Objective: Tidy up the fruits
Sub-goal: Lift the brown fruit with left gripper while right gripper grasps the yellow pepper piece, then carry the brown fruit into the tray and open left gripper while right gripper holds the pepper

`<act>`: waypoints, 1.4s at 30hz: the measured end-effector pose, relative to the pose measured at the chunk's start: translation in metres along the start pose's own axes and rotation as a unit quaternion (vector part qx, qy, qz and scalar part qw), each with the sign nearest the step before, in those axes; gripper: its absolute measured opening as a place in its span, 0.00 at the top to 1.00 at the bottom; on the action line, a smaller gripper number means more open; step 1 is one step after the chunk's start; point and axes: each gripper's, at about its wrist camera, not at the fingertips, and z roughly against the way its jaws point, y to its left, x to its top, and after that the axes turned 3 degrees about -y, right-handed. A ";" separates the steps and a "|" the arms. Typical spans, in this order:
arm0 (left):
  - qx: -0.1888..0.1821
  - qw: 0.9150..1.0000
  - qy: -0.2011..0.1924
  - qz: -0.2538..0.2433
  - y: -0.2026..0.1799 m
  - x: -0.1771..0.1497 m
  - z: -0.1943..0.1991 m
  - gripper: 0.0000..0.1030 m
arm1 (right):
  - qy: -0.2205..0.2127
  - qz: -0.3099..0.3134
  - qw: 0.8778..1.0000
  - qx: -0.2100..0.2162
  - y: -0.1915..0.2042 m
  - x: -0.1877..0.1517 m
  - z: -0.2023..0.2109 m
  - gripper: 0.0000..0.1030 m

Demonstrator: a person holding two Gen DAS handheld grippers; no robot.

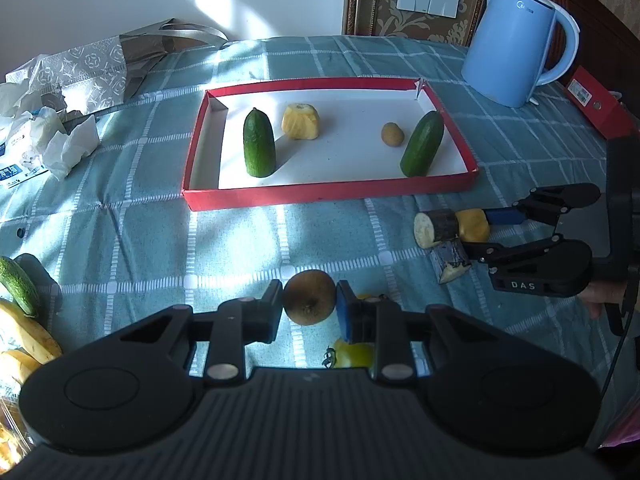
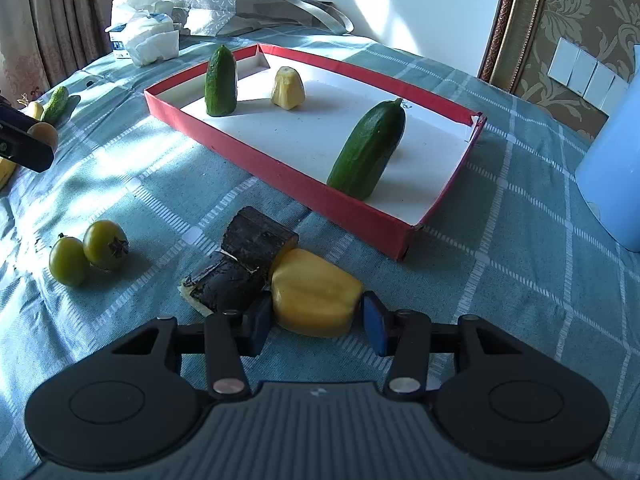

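Note:
My left gripper [image 1: 309, 309] is shut on a brown kiwi [image 1: 309, 297] and holds it above the checked cloth, in front of the red tray [image 1: 320, 194]. The tray holds two upright cucumber halves [image 1: 259, 143] [image 1: 423, 143], a yellow pepper piece [image 1: 301, 121] and a small kiwi [image 1: 392, 134]. My right gripper [image 2: 314, 322] is open around a yellow pepper piece [image 2: 316, 294] that lies on the cloth, the left pad touching it, the right pad just apart. Two dark eggplant pieces [image 2: 244, 260] lie against it. The right gripper also shows in the left wrist view [image 1: 474, 232].
Two green tomatoes [image 2: 88, 252] lie left of the eggplant. A blue kettle [image 1: 516, 40] stands right of the tray, a red box [image 1: 596, 100] beyond it. Bags and tissues [image 1: 60, 120] lie at far left. A cucumber [image 1: 18, 284] and bananas [image 1: 28, 336] lie at near left.

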 end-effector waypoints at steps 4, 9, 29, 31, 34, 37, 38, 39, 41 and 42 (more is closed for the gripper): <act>0.000 1.000 -0.001 0.001 0.001 0.000 0.001 0.76 | 0.001 -0.002 1.000 -0.002 0.001 0.000 0.001 0.56; -0.001 1.000 -0.004 0.000 0.003 0.000 0.002 0.76 | -0.004 -0.008 1.000 -0.016 0.000 -0.001 0.007 0.56; -0.018 1.000 -0.022 -0.011 -0.003 0.018 0.003 0.76 | -0.051 -0.078 0.995 -0.044 0.015 -0.026 0.090 0.56; -0.019 0.999 -0.026 -0.016 -0.005 0.022 0.001 0.76 | -0.056 -0.085 0.994 -0.046 0.018 -0.028 0.099 0.56; -0.019 0.999 -0.031 -0.023 -0.008 0.032 -0.003 0.75 | -0.059 -0.094 0.992 -0.052 0.020 -0.030 0.109 0.56; -0.021 0.999 -0.036 -0.028 -0.010 0.042 -0.010 0.75 | -0.063 -0.100 0.991 -0.060 0.020 -0.031 0.119 0.56; -0.021 0.999 -0.039 -0.031 -0.011 0.046 -0.012 0.75 | -0.064 -0.101 0.991 -0.063 0.020 -0.031 0.122 0.56; -0.022 0.998 -0.040 -0.033 -0.012 0.050 -0.015 0.75 | -0.066 -0.102 0.990 -0.066 0.020 -0.031 0.126 0.56; -0.024 0.998 -0.043 -0.037 -0.013 0.058 -0.020 0.75 | -0.068 -0.106 0.989 -0.073 0.020 -0.031 0.131 0.56; -0.025 0.998 -0.045 -0.039 -0.014 0.063 -0.023 0.75 | -0.070 -0.108 0.989 -0.075 0.020 -0.030 0.133 0.56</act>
